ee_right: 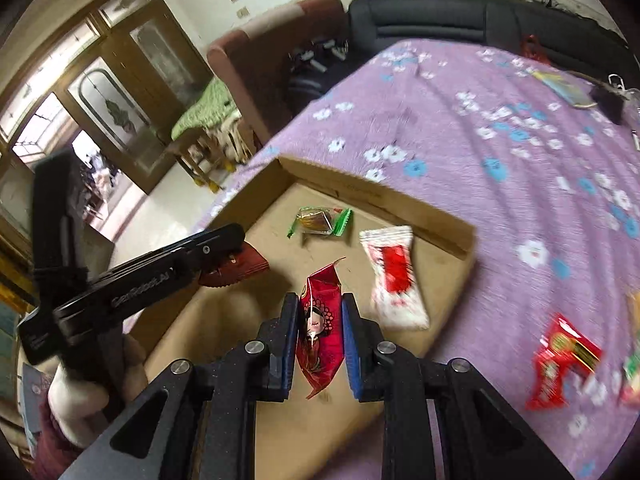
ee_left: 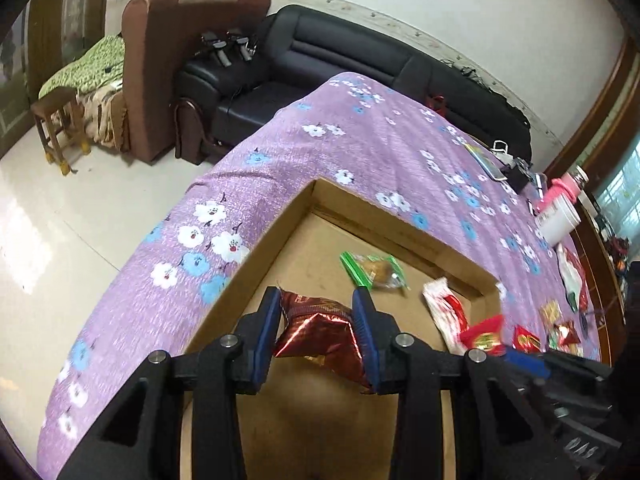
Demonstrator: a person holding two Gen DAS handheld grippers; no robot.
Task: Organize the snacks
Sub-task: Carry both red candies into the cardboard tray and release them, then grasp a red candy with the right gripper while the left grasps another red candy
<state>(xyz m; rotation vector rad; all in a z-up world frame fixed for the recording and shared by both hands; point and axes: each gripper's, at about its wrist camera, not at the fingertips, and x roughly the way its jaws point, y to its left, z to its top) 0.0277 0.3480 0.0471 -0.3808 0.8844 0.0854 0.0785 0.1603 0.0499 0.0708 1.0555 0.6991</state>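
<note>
Snacks partly sorted: two packets lie in the cardboard box, both tools pinch red packets above it (several remain on the table).

Gripper lettering: on the side of the left gripper, as my right wrist camera shows it, I read white letters "GenRobot.AI".
Snack wrappers: I can read no print on any of them; the red packet in my right gripper shows only a drawn figure.
Elsewhere: nothing I can read.
</note>
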